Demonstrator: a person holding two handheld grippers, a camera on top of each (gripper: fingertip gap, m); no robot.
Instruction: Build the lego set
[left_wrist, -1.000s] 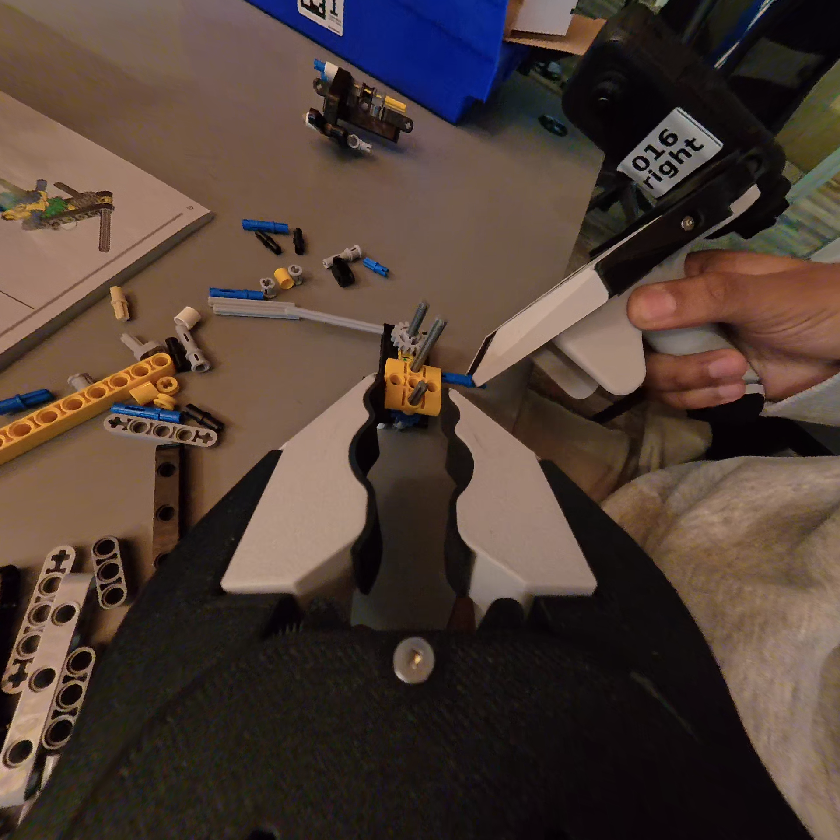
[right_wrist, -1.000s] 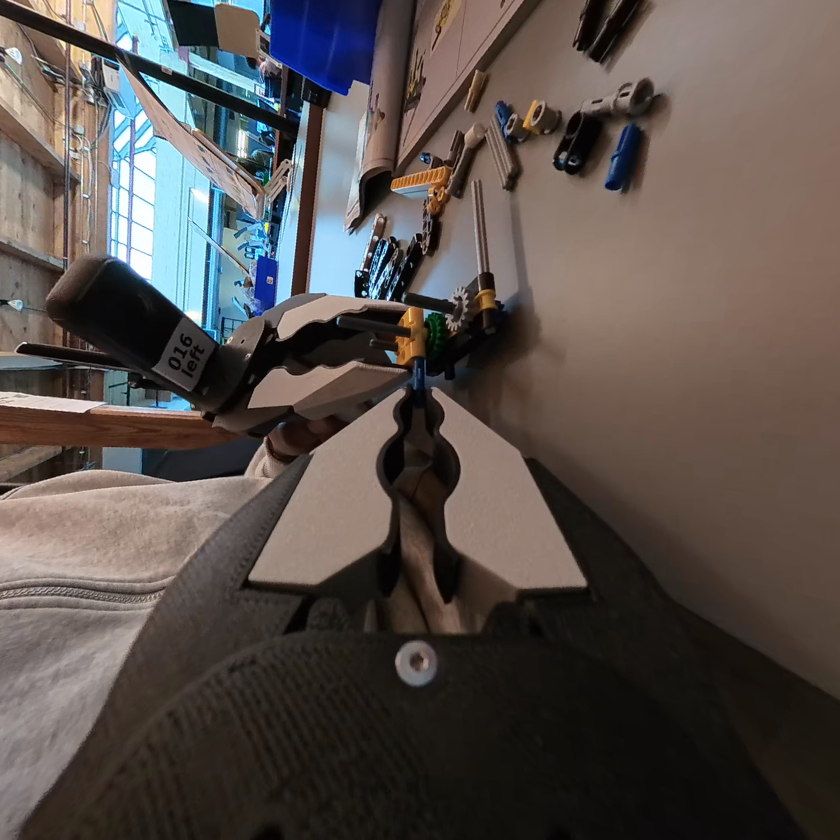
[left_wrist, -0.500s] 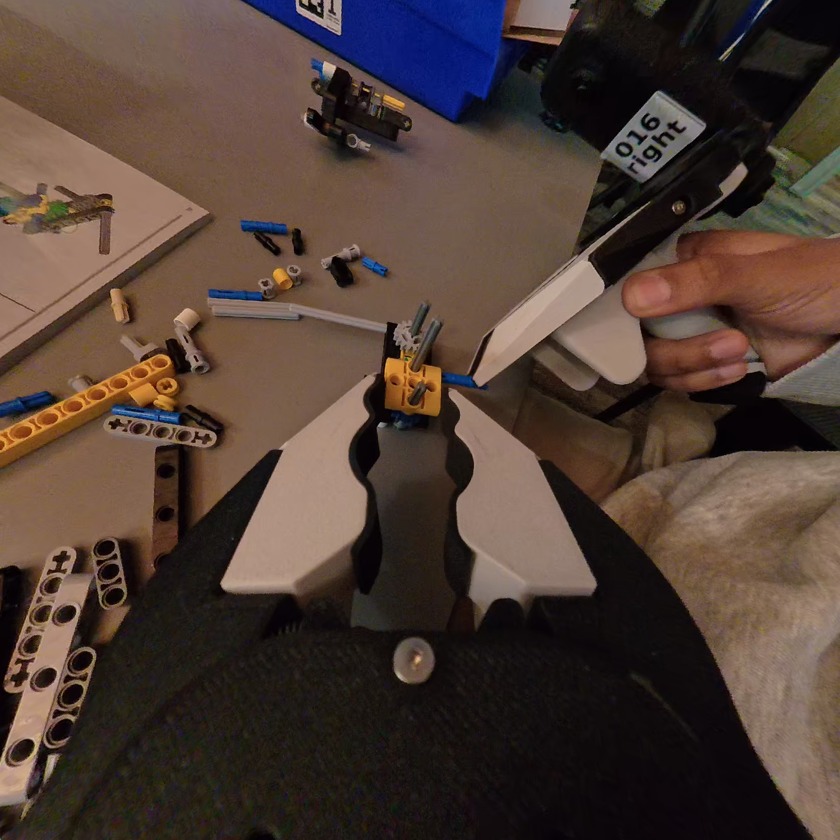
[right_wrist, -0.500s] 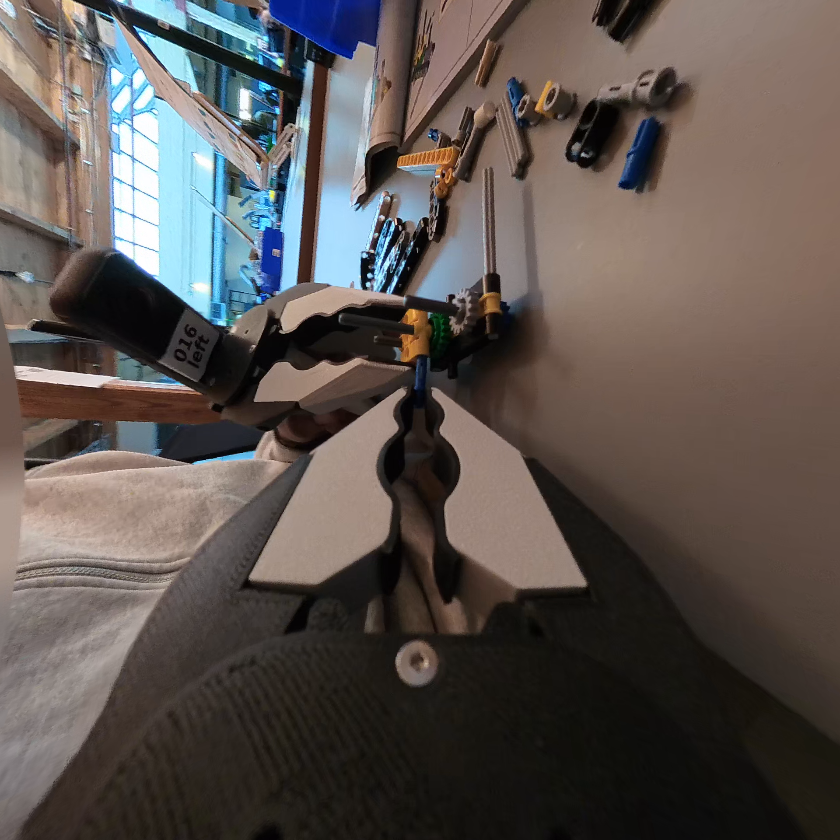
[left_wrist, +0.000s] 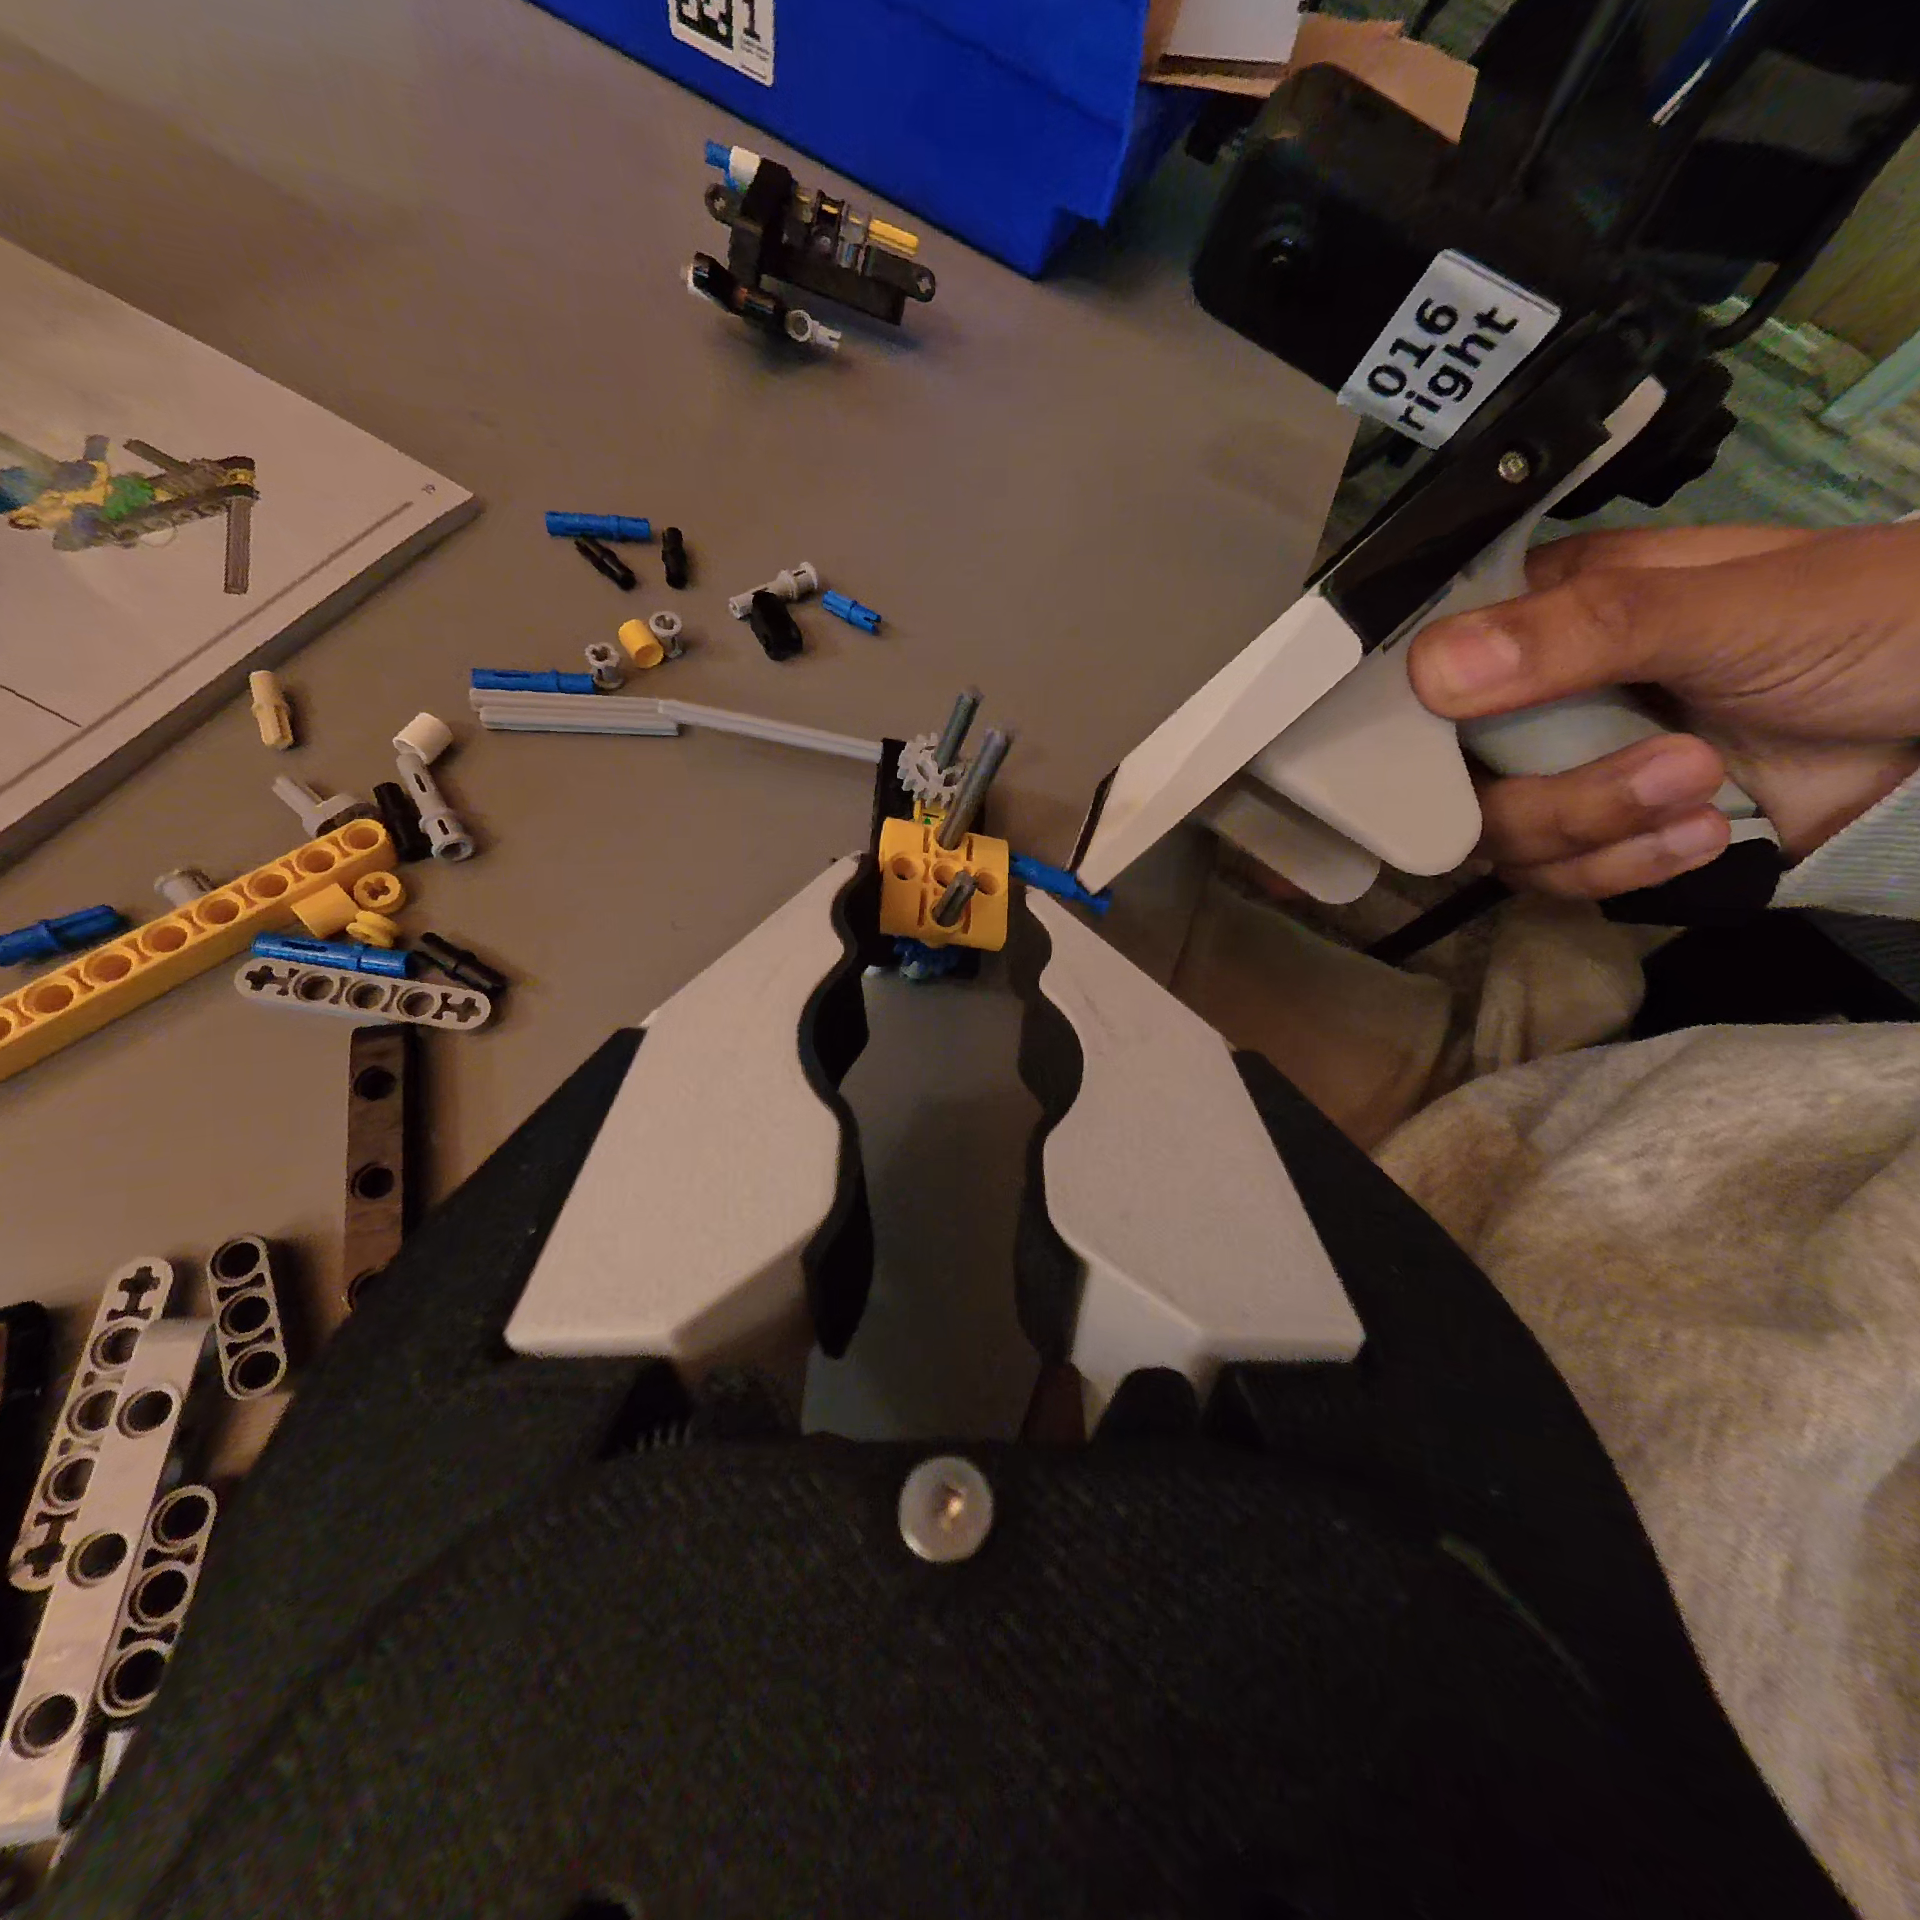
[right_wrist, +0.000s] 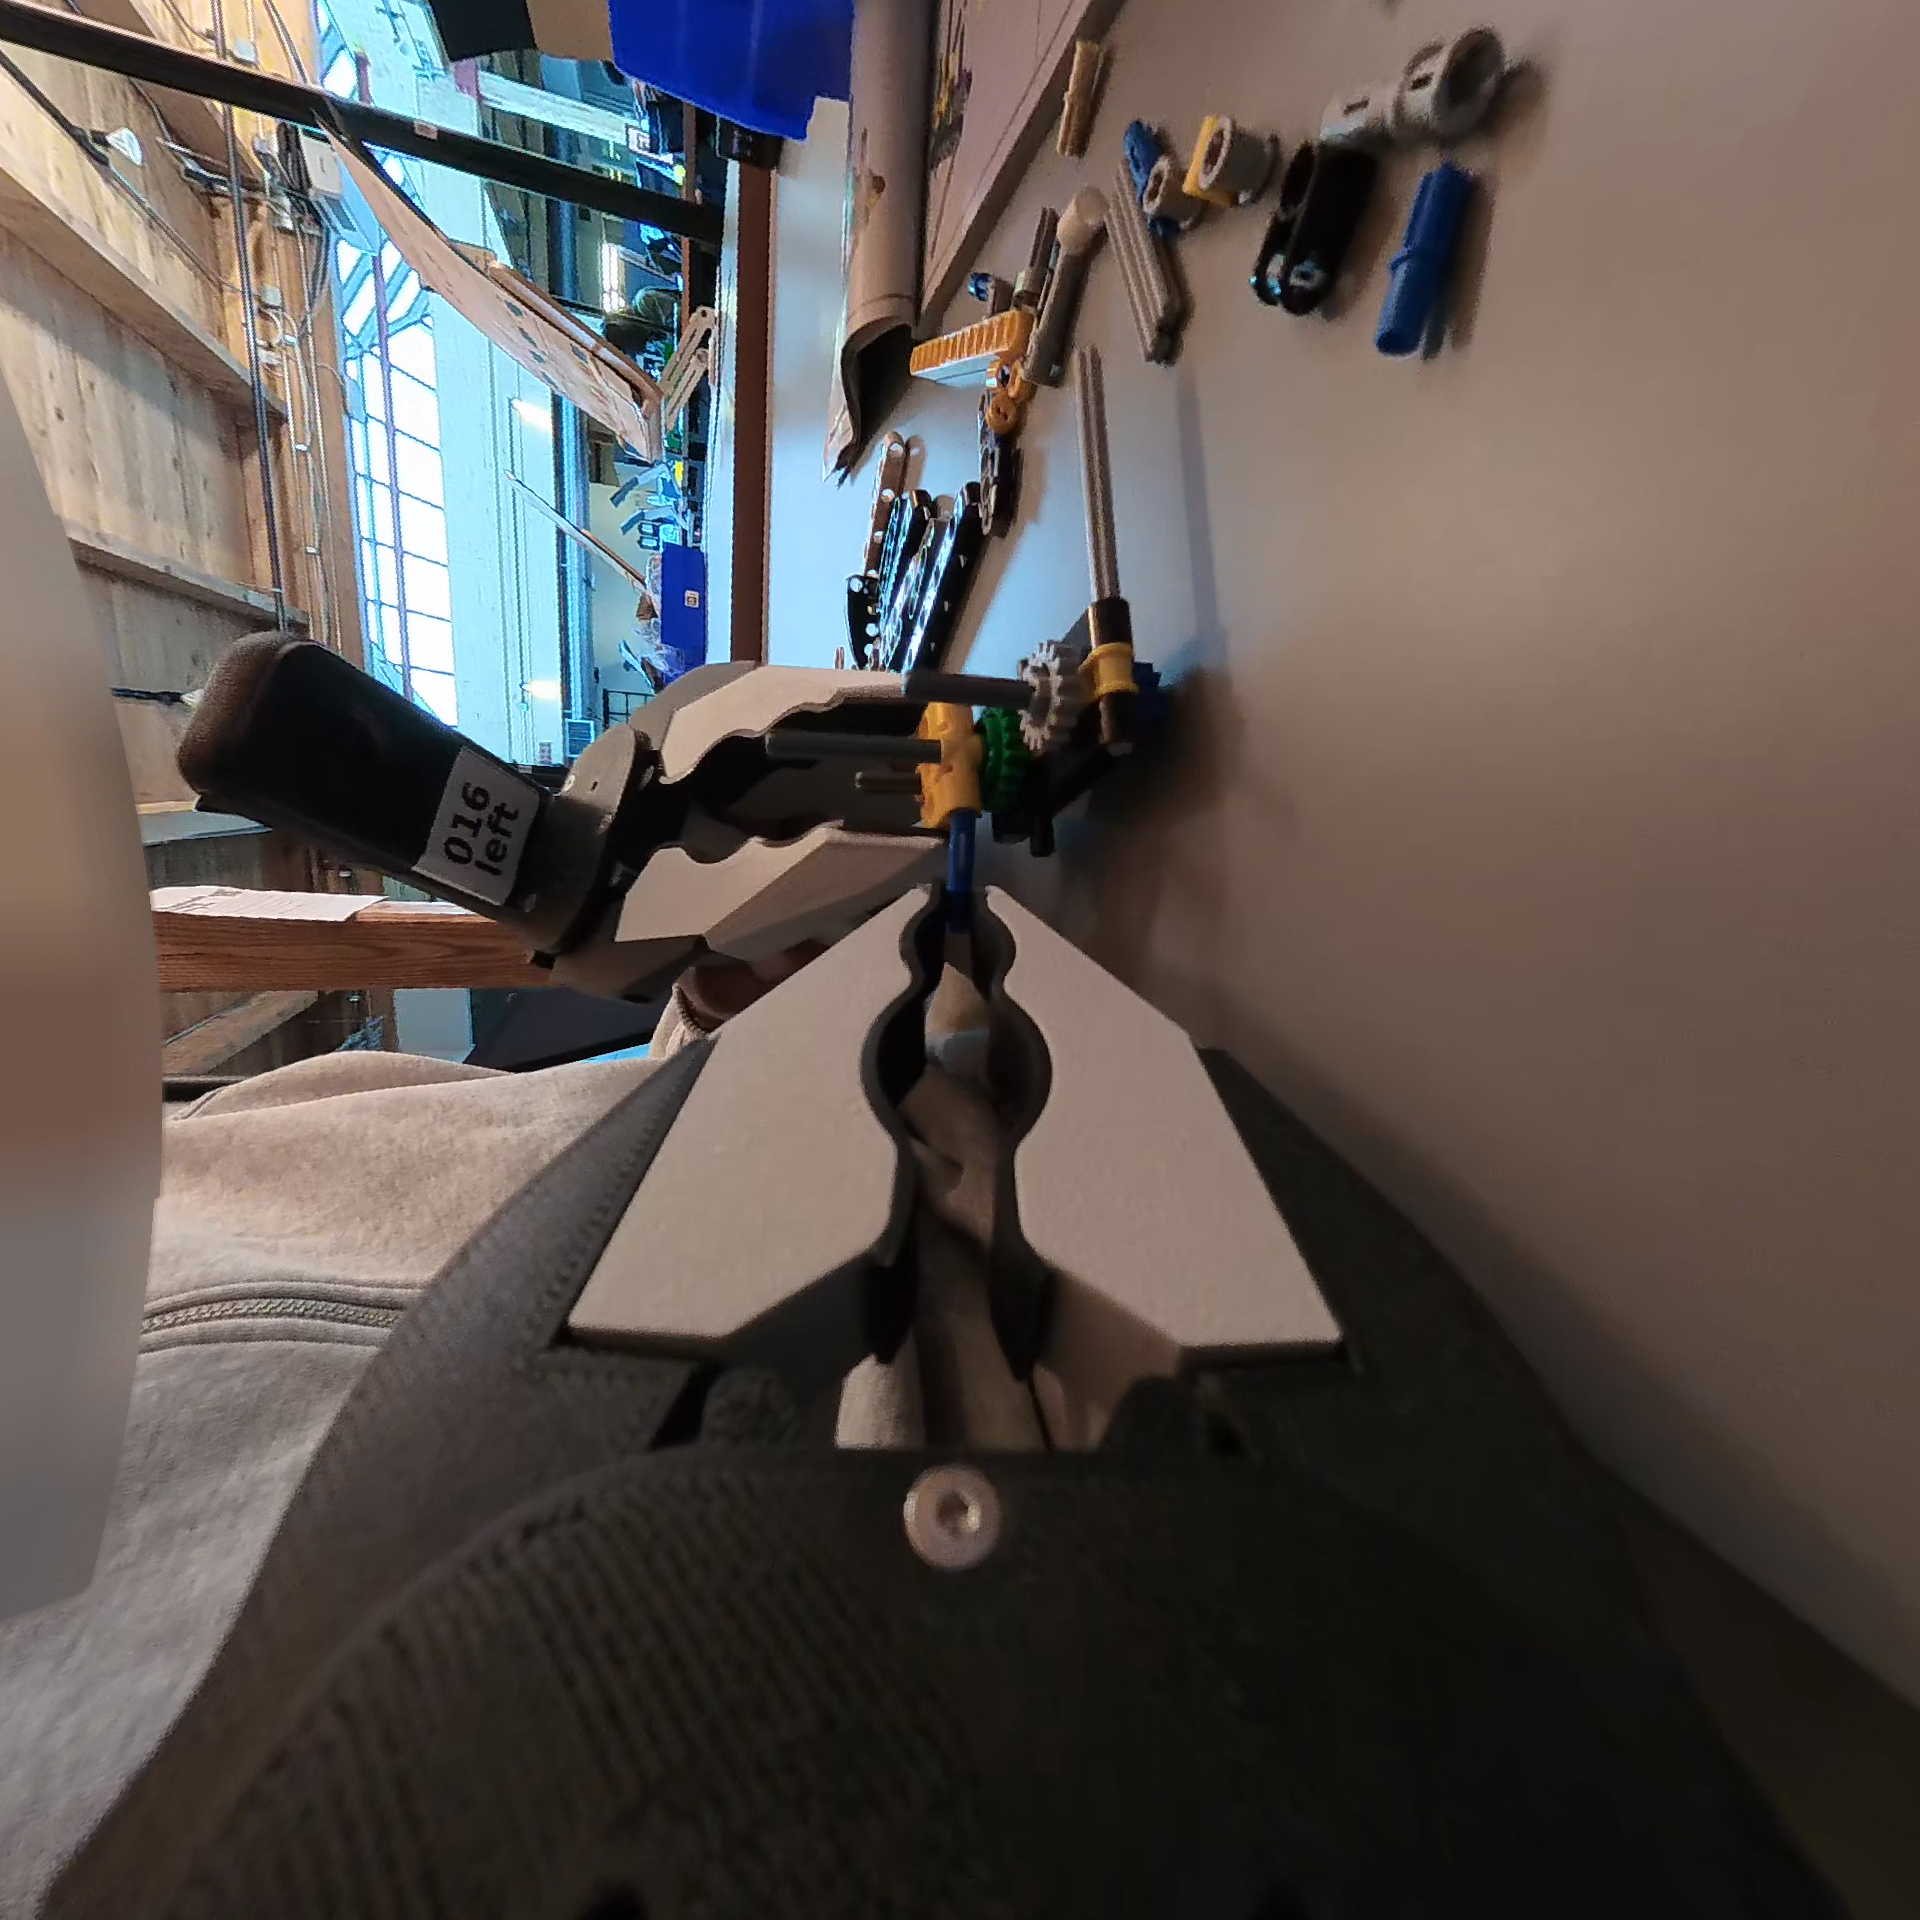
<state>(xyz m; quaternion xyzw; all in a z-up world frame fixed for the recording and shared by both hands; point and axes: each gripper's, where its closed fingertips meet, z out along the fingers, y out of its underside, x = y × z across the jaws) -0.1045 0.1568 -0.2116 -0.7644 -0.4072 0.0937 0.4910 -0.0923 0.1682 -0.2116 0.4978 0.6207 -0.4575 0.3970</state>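
My left gripper (left_wrist: 940, 899) is shut on a small lego assembly (left_wrist: 942, 883): a yellow block with grey axles, a grey gear and a green gear, resting on the grey table (left_wrist: 1039, 540). The assembly also shows in the right wrist view (right_wrist: 997, 753), held by the left gripper (right_wrist: 894, 769). My right gripper (right_wrist: 956, 899) is shut on a blue pin (right_wrist: 961, 852) that sticks into the yellow block's side. In the left wrist view the right gripper (left_wrist: 1091, 883) pinches that blue pin (left_wrist: 1049, 878) from the right.
Loose parts lie left of the assembly: a yellow beam (left_wrist: 177, 945), grey beams (left_wrist: 94, 1455), blue and black pins (left_wrist: 623, 540). An instruction booklet (left_wrist: 156, 540) lies far left. A second black sub-assembly (left_wrist: 810, 255) sits near a blue bin (left_wrist: 935, 94). A person's sleeve (left_wrist: 1662, 1403) is at right.
The right gripper's body has tilted and shifted slightly while its tips stay on the blue pin. The left gripper and assembly have barely moved.
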